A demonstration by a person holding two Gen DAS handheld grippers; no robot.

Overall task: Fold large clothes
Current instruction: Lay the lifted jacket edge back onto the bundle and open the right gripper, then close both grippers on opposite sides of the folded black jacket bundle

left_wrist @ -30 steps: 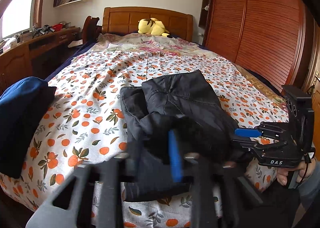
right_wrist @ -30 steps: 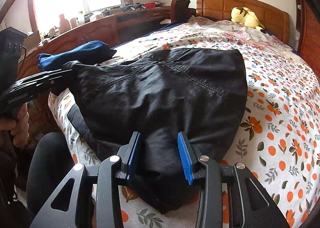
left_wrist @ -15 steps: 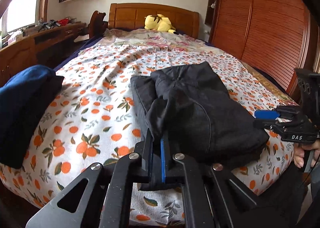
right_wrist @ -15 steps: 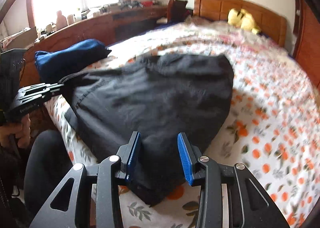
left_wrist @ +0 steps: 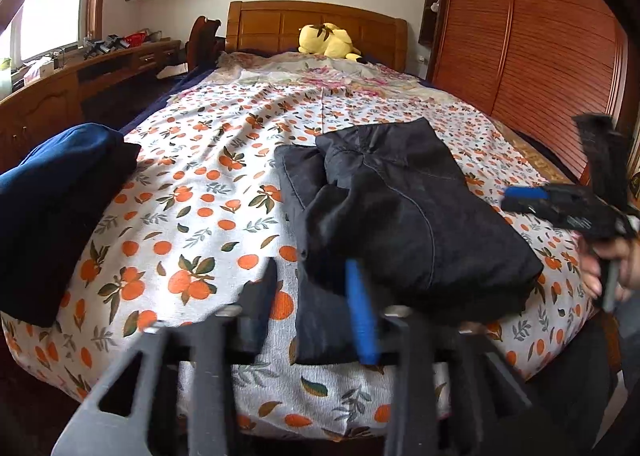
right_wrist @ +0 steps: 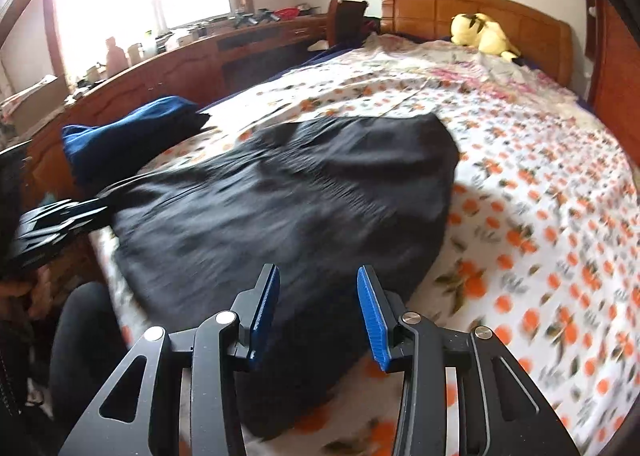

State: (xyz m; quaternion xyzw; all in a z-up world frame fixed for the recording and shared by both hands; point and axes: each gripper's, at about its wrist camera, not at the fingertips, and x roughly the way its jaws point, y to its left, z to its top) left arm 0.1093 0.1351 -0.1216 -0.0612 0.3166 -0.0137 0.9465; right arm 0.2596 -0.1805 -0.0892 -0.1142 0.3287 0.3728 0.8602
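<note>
My left gripper (left_wrist: 312,308) is letting go: its jaws are opening, where a moment ago they were pinched nearly together on the near left edge of the black garment (left_wrist: 400,216). The blue pad sits against the cloth's near edge, but nothing is pinched between the two fingers now; bedsheet shows in the gap. My right gripper (right_wrist: 318,312) holds its jaws apart, much as before, hovering above the near end of the same garment with nothing clamped, and it has been sliding sideways, which blurs its view.

The black garment lies folded in a thick bundle near the foot of the bed (left_wrist: 192,216), toward the right side, on the orange-print sheet. An under layer sticks out along its left and near edges, so the stack is not quite square. A blue and dark pile (left_wrist: 52,208) rests well apart at the bed's left edge, and a yellow plush toy (left_wrist: 326,41) sits far off by the headboard.

With the left jaws released, I judge this fold set down and done. What remains, I think, is tidying that jutting under layer, or one more fold, and either means taking a fresh grip on an edge.
</note>
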